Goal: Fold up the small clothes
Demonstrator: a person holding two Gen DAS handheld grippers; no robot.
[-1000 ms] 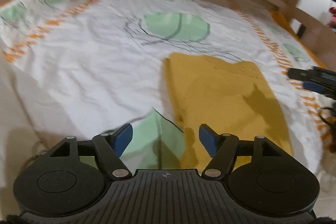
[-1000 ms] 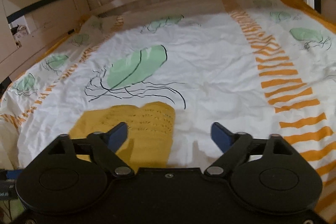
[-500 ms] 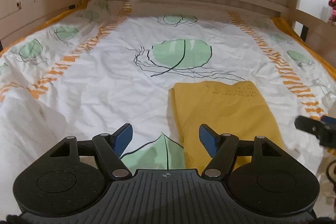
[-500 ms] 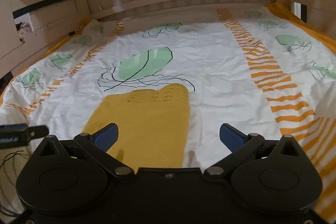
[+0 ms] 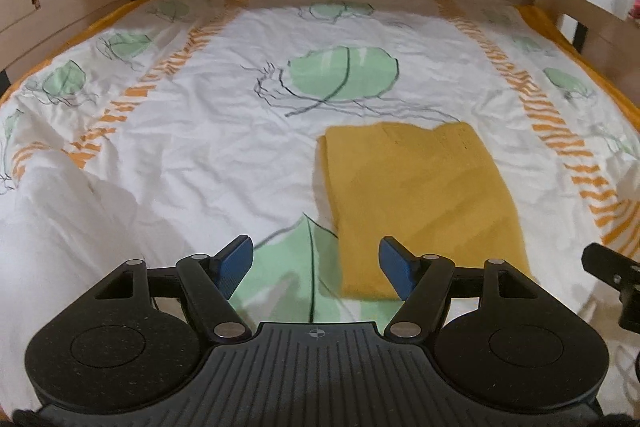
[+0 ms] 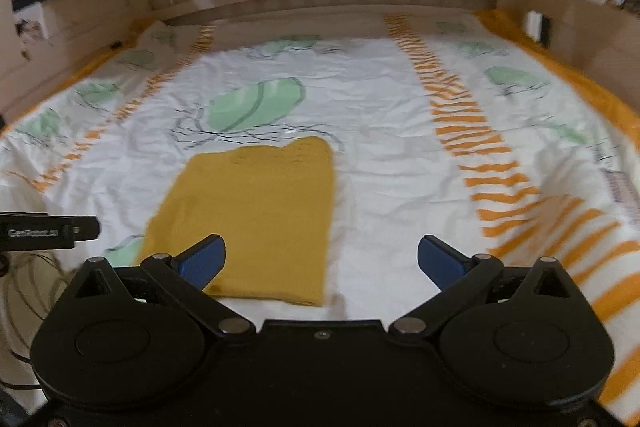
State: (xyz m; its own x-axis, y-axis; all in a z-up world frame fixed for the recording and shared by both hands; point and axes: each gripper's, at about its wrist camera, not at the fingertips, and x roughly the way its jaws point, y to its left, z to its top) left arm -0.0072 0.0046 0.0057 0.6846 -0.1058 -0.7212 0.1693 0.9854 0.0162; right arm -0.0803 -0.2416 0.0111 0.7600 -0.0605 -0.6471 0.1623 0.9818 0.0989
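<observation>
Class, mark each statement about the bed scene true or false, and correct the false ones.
1. The mustard-yellow knitted garment lies flat in a folded rectangle. True.
2. The left gripper is clamped on the garment. False: its jaws stand open and hold nothing.
3. The right gripper is open. True.
4. The white bedsheet with green leaves has blue stripes. False: they are orange.
</observation>
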